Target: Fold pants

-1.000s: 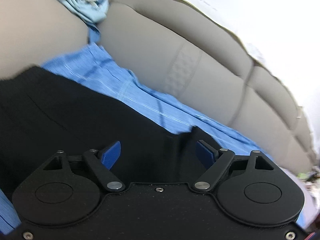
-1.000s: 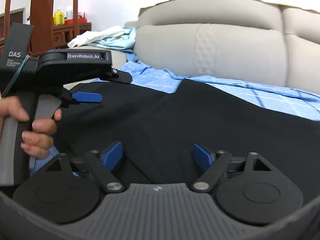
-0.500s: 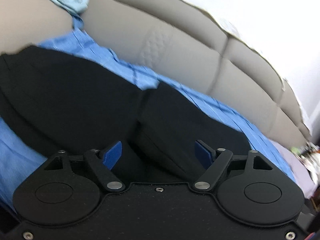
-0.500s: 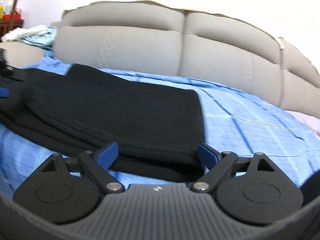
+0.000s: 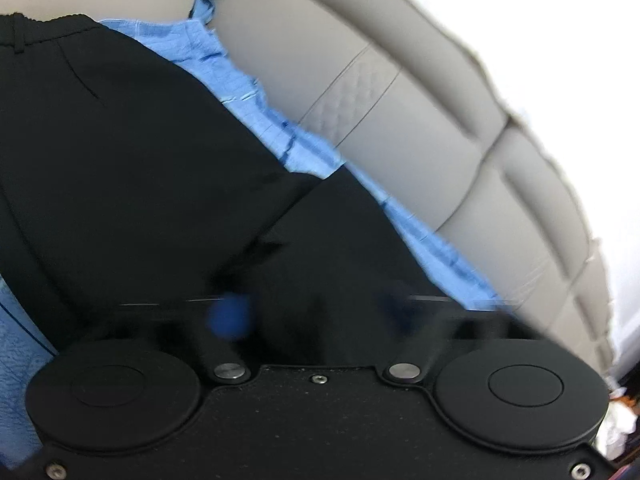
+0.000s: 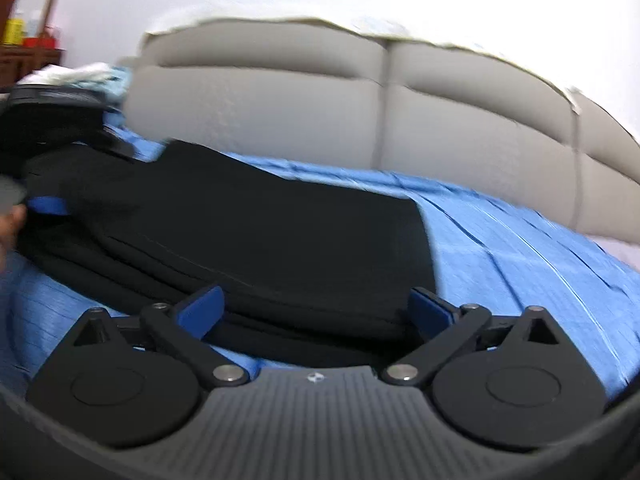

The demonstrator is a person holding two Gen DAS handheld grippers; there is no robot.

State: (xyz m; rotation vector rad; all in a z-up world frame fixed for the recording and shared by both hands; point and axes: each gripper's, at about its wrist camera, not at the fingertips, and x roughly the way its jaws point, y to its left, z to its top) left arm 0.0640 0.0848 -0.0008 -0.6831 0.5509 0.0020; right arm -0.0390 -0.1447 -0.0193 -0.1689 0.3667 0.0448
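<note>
Black pants (image 5: 140,160) lie folded lengthwise on a blue sheet (image 5: 260,100), waistband at the upper left of the left wrist view. My left gripper (image 5: 312,312) is low over a raised fold of the pants; its blue pads are blurred and still apart, the jaws closing with black cloth between them. In the right wrist view the pants (image 6: 260,232) stretch leftwards from their hem end. My right gripper (image 6: 316,312) is at that end, its jaws opening wide, with the layered edge between the pads and untouched. A blue pad (image 6: 46,205) of the left gripper shows at the far left.
A padded beige backrest (image 6: 280,120) runs behind the sheet (image 6: 520,260). Pale blue and white clothes (image 6: 80,76) are heaped at its left end. Dark wooden furniture with bottles (image 6: 24,40) stands beyond. A hand (image 6: 8,224) is at the left edge.
The right gripper swung right, from the waist end to the hem end, and its jaws widened. The left gripper moved along the pants and dipped; its pads, sharp before, are now blurred.
</note>
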